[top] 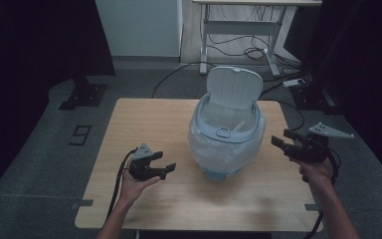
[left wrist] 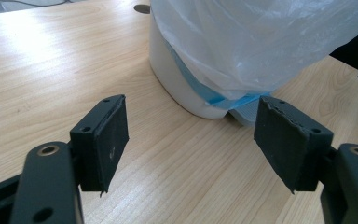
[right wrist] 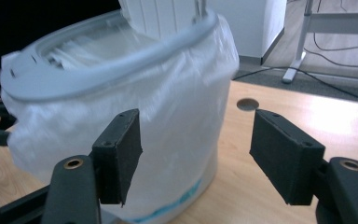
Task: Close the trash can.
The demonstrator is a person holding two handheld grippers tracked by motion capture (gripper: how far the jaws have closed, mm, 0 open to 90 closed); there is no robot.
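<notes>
The left hand-held gripper [top: 160, 162] hovered just above the counter [top: 144, 114], its jaws spread and holding nothing, aimed at the lower part of the small bin [top: 227, 130]. The right hand-held gripper [top: 284, 139] hung on the bin's other side, near its upper wall, jaws likewise spread and empty. Neither touched the bin.

As a judgement, the work on the bin had not yet got to any gripping: both tools flanked it, apart from it, and the closing-in, the grasp of bag or rim, and whatever lifting or closing follows all seemed left to do.

The bin stood upright near the middle of the counter, between the two grippers. Its lid [top: 235, 88] was tipped up and back at the far side. A thin, translucent white bag [right wrist: 177, 112] lined it, folded out over the walls and held under a grey rim ring [right wrist: 98, 70]. A blue strip [left wrist: 214, 95] showed beneath the bag's lower edge, near the bin's white base [left wrist: 177, 88].
</notes>
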